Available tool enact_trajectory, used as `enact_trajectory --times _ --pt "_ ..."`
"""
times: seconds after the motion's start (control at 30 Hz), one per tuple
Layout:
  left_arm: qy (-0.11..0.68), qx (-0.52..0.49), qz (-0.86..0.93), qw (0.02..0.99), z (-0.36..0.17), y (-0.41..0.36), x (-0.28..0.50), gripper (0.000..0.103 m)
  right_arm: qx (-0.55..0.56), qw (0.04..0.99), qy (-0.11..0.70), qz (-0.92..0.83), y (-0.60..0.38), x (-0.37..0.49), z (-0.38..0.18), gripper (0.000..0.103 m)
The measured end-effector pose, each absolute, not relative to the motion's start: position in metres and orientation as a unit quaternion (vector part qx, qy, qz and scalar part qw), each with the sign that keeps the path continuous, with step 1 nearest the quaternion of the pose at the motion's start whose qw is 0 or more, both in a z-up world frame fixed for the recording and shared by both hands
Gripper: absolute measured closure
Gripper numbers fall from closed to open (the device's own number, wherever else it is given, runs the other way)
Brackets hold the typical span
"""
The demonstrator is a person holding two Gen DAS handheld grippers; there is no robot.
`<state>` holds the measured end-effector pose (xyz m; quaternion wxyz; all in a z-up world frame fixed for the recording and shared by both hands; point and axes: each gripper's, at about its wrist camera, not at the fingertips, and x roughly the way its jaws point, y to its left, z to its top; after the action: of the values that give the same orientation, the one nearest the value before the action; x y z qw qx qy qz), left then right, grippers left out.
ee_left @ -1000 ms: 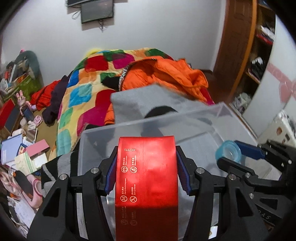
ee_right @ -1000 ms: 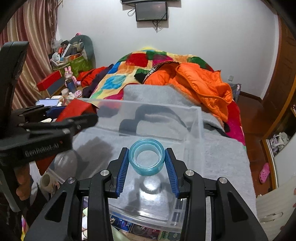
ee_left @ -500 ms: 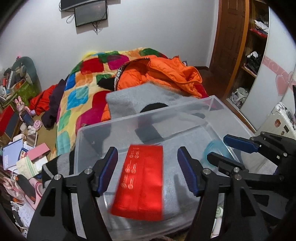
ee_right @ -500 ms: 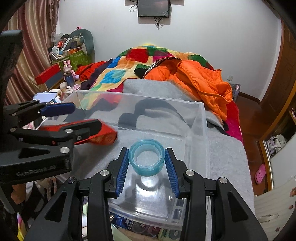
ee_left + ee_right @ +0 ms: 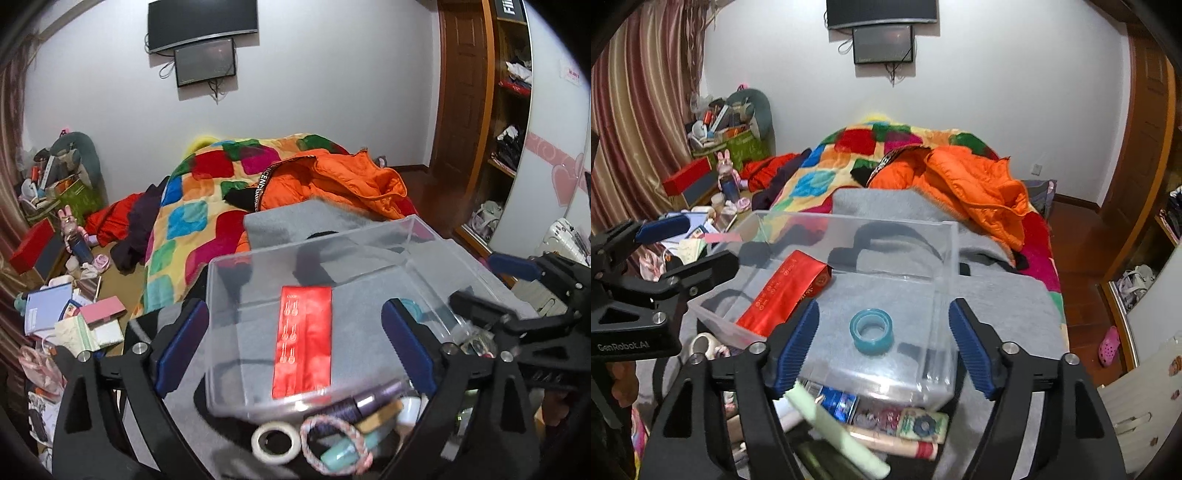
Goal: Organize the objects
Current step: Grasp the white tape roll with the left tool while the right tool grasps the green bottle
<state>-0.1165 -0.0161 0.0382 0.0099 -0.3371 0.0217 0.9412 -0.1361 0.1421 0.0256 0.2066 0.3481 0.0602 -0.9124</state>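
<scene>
A clear plastic bin (image 5: pixel 424 243) (image 5: pixel 945 258) sits on a grey blanket on the bed. A flat red packet (image 5: pixel 303 339) (image 5: pixel 783 291) lies on the bin's floor on the left side. A teal tape roll (image 5: pixel 871 331) lies on the bin's floor on the right; it shows partly in the left wrist view (image 5: pixel 413 308). My left gripper (image 5: pixel 291 343) is open and empty above the near edge of the bin. My right gripper (image 5: pixel 884 341) is open and empty above the tape roll.
Small loose items lie on the blanket in front of the bin: a white tape roll (image 5: pixel 275 441), a bracelet (image 5: pixel 334 448), a pale green stick (image 5: pixel 834 428), a rolled tube (image 5: pixel 886 441). An orange jacket (image 5: pixel 964 192) and a patchwork quilt (image 5: pixel 207 206) lie behind the bin. Clutter fills the floor at left.
Both grippers opened. The red packet dropped from my left gripper into the bin, then the teal tape roll dropped from my right gripper. Both grippers rose and drew back.
</scene>
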Motion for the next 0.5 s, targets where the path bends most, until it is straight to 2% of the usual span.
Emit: enact_trajectory --times 0.1,0.5 --pt "0.012 -0.341 0.94 0.004 0.033 -0.022 -0.106 0.007 0.342 0.201 0.047 -0.917 0.153 -0.125 0.031 0.027" --pt "-0.042 -0.389 0.92 -0.023 -0.014 -0.051 -0.071 0.007 0.378 0.2 0.031 -0.903 0.17 -0.092 0.013 0.026"
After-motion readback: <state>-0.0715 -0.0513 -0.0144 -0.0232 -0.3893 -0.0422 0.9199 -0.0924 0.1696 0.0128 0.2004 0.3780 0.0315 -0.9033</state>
